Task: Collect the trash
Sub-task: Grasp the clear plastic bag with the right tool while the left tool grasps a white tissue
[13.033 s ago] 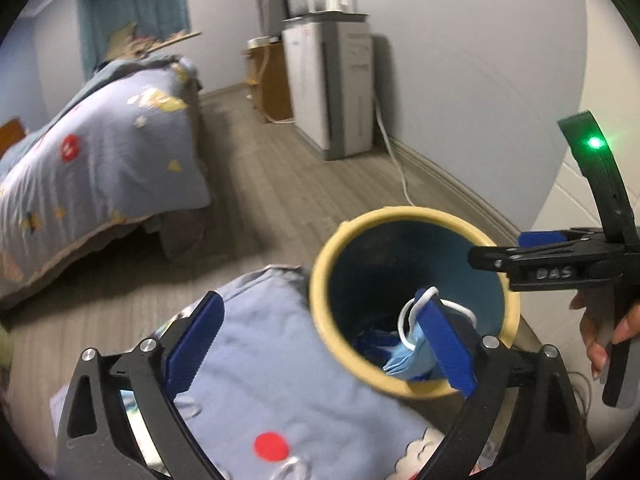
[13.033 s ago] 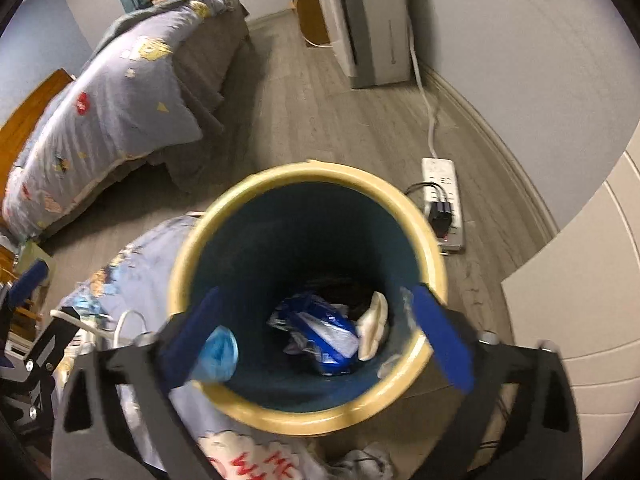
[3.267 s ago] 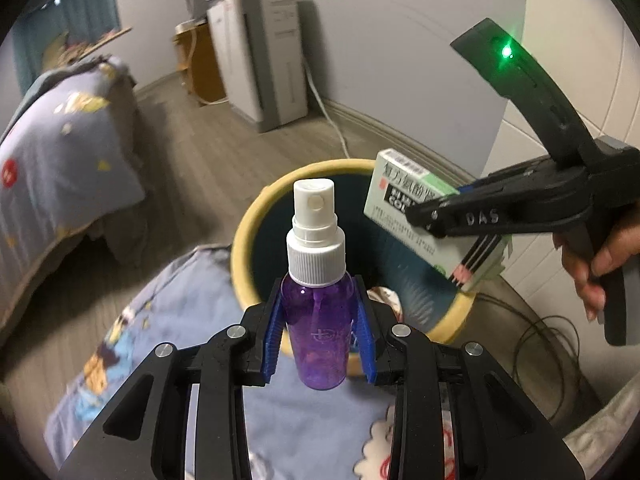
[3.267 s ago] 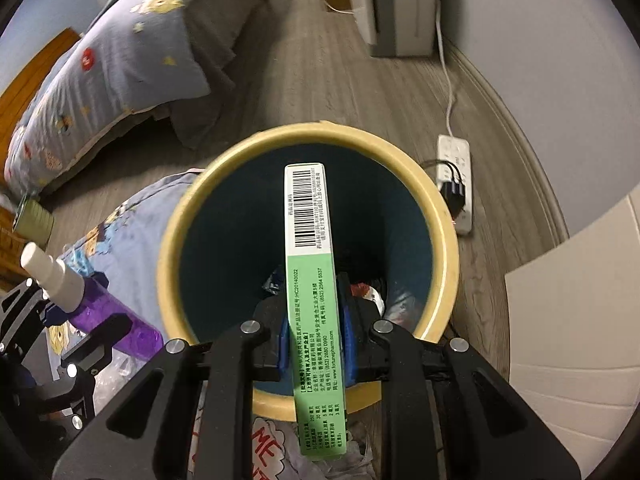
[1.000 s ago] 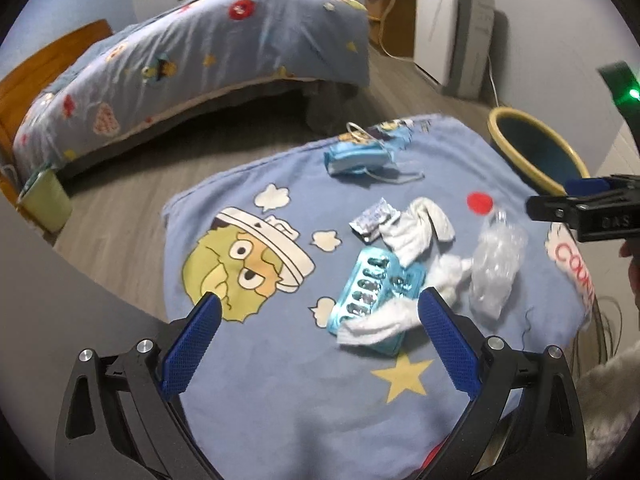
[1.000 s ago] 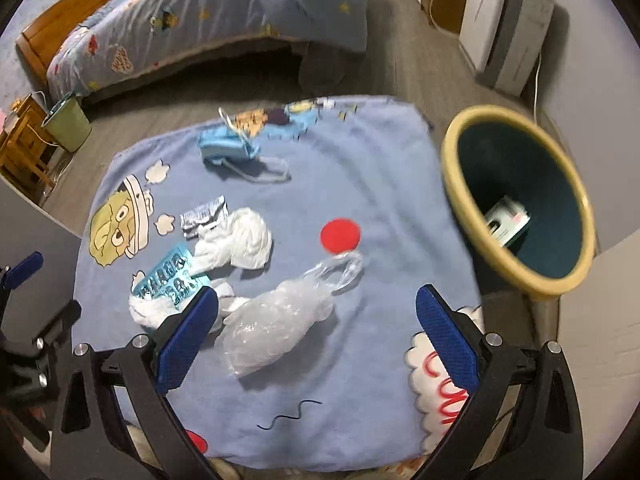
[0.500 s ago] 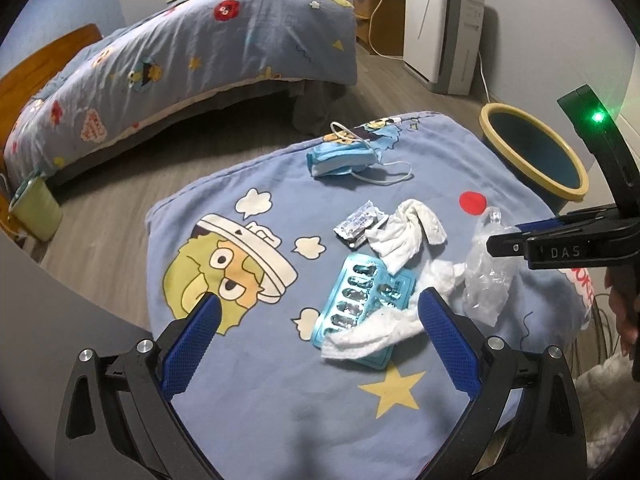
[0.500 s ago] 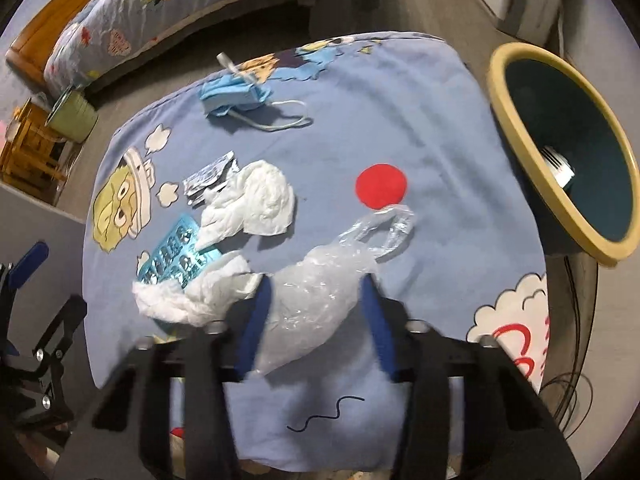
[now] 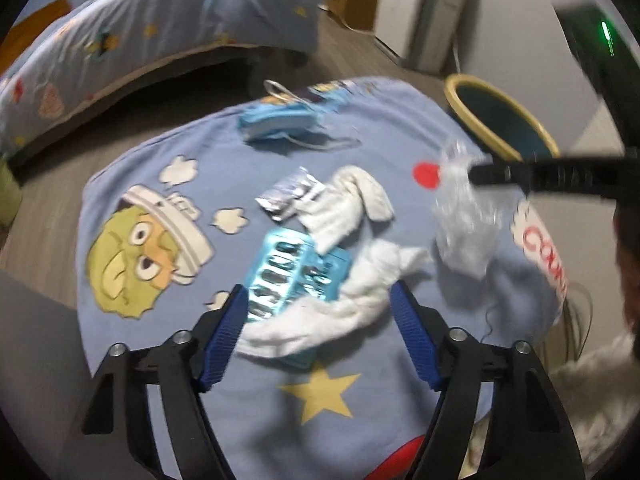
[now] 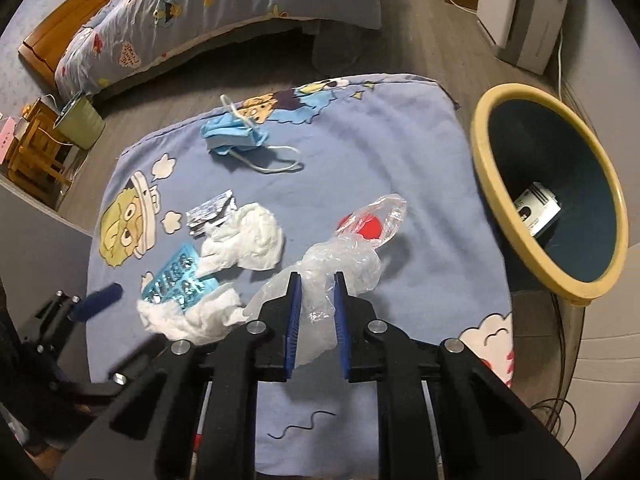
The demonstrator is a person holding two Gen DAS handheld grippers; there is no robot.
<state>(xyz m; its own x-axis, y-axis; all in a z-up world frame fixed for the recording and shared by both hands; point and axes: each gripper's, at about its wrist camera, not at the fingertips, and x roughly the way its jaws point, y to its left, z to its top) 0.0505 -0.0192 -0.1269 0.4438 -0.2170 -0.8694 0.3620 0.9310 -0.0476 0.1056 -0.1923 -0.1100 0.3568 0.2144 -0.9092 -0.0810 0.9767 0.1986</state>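
My right gripper [image 10: 314,312] pinches the limp, slippery plastic bag [image 10: 340,264] mid-bunch — my left gripper [image 9: 318,328], jaws just narrowing, straddles the soft tissue wad [image 9: 332,316], gripping nothing.

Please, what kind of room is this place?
Most likely a bedroom at home: a bed with a cartoon quilt, wood-look flooring, and a cartoon blanket spread on the floor beside a yellow-rimmed bin.
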